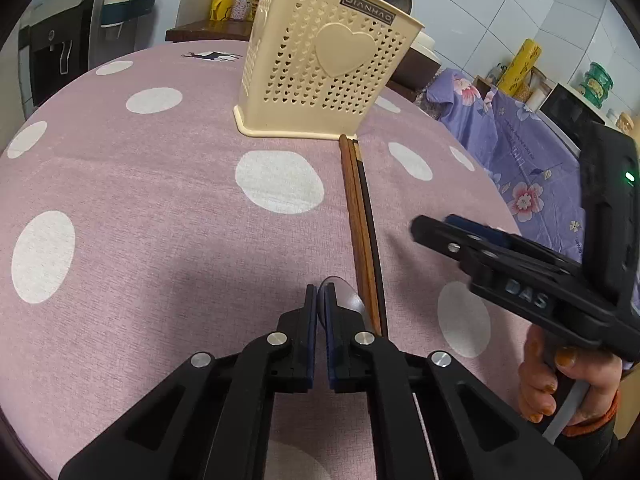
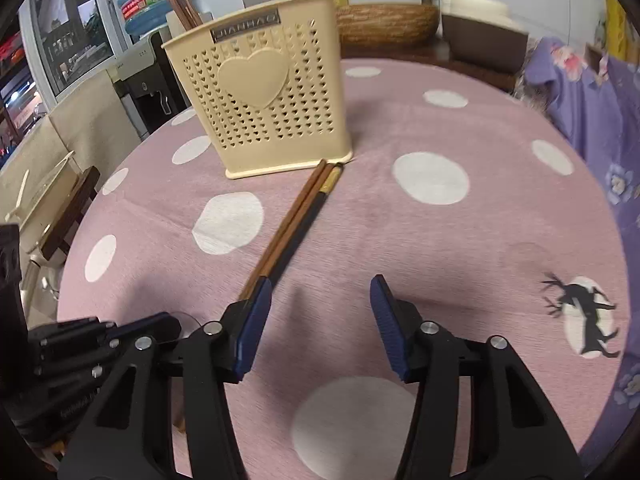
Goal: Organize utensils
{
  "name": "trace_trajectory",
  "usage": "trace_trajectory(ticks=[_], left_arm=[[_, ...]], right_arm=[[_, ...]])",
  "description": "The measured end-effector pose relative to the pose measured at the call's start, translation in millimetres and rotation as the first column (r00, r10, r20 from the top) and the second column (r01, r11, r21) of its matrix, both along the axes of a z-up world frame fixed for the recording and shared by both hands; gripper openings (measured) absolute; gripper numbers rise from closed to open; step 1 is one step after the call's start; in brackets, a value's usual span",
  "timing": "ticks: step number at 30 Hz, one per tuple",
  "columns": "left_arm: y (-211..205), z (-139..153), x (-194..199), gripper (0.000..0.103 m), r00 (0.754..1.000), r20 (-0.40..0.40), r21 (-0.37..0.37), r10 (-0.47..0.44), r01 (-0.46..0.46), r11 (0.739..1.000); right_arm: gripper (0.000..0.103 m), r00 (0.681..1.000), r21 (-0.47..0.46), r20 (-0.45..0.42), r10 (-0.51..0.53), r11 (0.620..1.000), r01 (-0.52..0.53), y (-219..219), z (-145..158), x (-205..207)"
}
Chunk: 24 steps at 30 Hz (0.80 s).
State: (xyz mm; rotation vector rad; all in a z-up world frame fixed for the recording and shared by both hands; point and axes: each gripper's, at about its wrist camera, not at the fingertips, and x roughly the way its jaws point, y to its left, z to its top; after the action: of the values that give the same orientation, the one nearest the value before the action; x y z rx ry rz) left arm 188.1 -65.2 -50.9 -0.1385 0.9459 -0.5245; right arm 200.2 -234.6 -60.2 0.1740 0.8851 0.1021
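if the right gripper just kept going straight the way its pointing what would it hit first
Probably the bare pink tablecloth: the open right gripper angles down at it. The chopsticks lie just beside its left finger, and the cream holder stands farther back; depth is uncertain.

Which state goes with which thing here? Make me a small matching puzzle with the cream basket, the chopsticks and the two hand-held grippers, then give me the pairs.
Things
1. cream basket
2. chopsticks
3. left gripper
4. right gripper

States
A. fingers spread apart, nothing between them
B. lying flat on the spotted cloth, one end against the basket's base
C. standing upright
D. fingers closed together

Pairs: 1-C, 2-B, 3-D, 4-A
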Motion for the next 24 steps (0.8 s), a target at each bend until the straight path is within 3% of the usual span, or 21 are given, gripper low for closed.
trace_trajectory(ticks=[7,18,24], left_arm=[[17,9,4,0.004,0.999,0.020,-0.015,0.037,-0.036,0.999],[37,13,12,0.004,0.997,0.030,-0.035,0.076,-0.075,0.997],[40,13,14,0.004,0.997,0.027,-0.046,0.074,-0.073,0.996]], right_arm=[[0.029,0.995,-0.010,-0.090,-0.048,0.999,0.048,19,-12,36],[0.014,0.984,0.005,-0.127,-0.129,0.991,0.130,10,-13,67],[0.014,0.976,0.032,-0.144,-0.160,0.986,0.166,-1,-13,84]])
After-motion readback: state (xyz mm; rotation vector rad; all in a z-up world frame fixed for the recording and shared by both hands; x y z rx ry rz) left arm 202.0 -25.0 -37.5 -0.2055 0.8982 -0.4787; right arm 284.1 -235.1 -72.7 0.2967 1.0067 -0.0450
